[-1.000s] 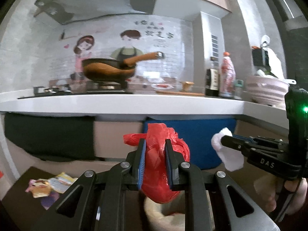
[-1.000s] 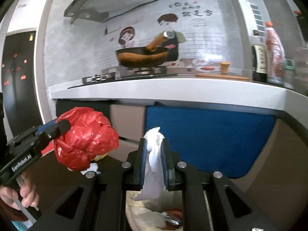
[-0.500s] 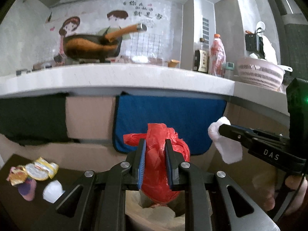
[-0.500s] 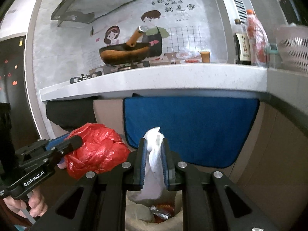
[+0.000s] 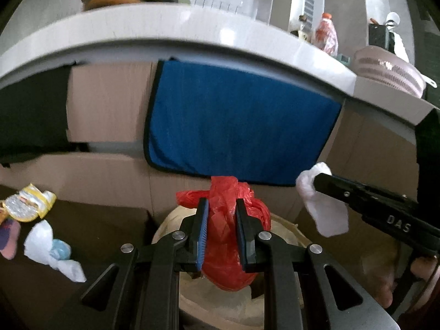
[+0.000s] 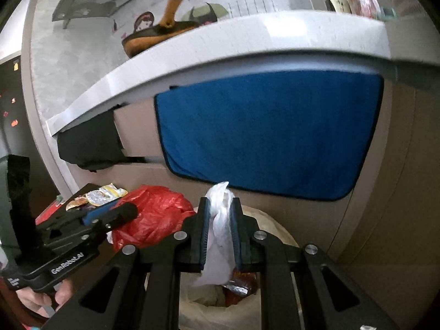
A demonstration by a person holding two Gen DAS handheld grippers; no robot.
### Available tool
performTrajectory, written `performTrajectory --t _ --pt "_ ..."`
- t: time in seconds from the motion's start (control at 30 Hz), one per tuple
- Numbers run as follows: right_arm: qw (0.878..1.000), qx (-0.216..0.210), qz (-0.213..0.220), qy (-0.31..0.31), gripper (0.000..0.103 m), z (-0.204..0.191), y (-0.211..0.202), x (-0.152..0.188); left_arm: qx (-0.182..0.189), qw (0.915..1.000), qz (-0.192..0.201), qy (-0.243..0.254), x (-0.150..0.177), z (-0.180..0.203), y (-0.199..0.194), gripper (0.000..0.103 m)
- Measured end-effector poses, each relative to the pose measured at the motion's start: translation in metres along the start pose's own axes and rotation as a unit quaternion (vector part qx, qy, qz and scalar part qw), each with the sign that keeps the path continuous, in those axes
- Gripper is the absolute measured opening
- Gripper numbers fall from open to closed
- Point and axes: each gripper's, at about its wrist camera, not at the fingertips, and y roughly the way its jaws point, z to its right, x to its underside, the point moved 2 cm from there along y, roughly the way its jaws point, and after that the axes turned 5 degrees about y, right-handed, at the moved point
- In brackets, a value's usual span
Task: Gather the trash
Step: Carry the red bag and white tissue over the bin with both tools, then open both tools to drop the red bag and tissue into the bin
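The left gripper (image 5: 219, 231) is clamped on a crumpled red plastic bag (image 5: 231, 250), and the right gripper (image 6: 220, 231) pinches a wad of white tissue (image 6: 218, 247); both pieces hang just above the open mouth of the lined bin (image 6: 277, 233), probably so they will fall inside once let go. The bin stands on the floor against the cabinet, below the blue towel (image 5: 242, 126) hanging from the counter edge (image 5: 192, 31). More litter, a yellow wrapper (image 5: 27, 206) and a white scrap (image 5: 46, 244), lies on the dark surface left of the bin, not yet collected.
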Motion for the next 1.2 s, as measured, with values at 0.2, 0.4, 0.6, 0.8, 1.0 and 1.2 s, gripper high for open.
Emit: performTrajectory --t 0.2,0.4,0.6,0.8,1.0,1.2 --pt "1.0 0.006 -0.012 0.006 0.014 0.007 0.011 0.007 0.006 0.9995 -0.024 -0.018 0.011 -0.008 0.021 0.019" --pt "0.999 0.006 -0.03 0.015 0.015 0.012 0.029 0.013 0.011 0.9992 -0.034 -0.021 0.016 -0.011 0.027 0.019" --pt "0.999 0.007 -0.041 0.018 0.015 0.015 0.038 0.02 0.024 0.9984 -0.041 -0.032 0.015 -0.016 0.033 0.019" --pt "0.998 0.002 -0.052 0.028 0.017 0.015 0.049 0.025 0.06 0.9954 -0.057 -0.048 0.017 -0.021 0.041 0.022" --pt "0.997 -0.008 -0.052 0.048 0.057 0.021 0.051 0.03 0.105 0.987 -0.064 -0.103 0.013 -0.041 0.043 0.056" --pt "0.997 0.011 -0.048 0.053 0.057 0.025 0.049 0.033 0.038 0.9936 -0.055 -0.091 0.012 -0.055 0.029 0.056"
